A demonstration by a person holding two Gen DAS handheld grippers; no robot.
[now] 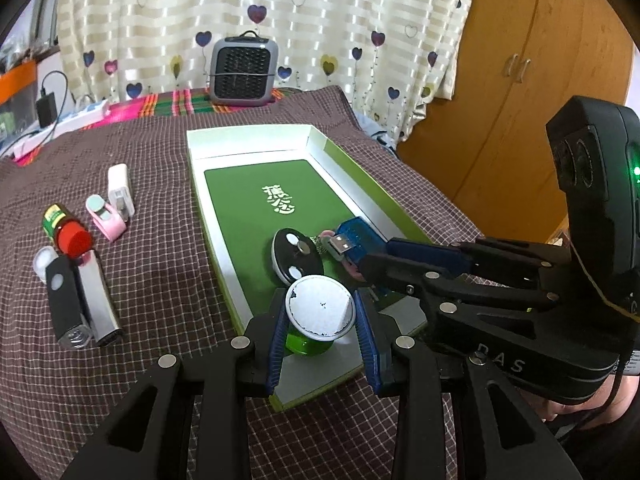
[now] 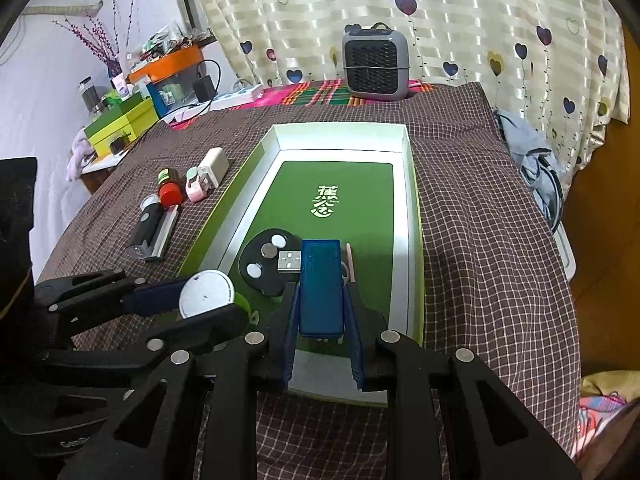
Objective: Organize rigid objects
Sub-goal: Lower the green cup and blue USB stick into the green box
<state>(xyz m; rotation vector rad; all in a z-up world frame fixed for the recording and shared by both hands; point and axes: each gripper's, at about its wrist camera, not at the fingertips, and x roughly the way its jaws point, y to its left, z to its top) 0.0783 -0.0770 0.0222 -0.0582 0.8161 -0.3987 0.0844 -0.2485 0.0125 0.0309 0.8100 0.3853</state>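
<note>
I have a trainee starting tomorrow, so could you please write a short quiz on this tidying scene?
1. True or false: the left tool holds a green cup with a white lid.
2. Multiple choice: what is the right tool gripping? A) a pink clip B) a blue USB adapter C) a red-capped bottle
3. Fill in: the black round device lies inside the green ____.

Key: 1 true; 2 B; 3 box. Waiting on the checked cloth, left of the box, are the red-capped bottle, pink clip, white charger and black flashlight.
</note>
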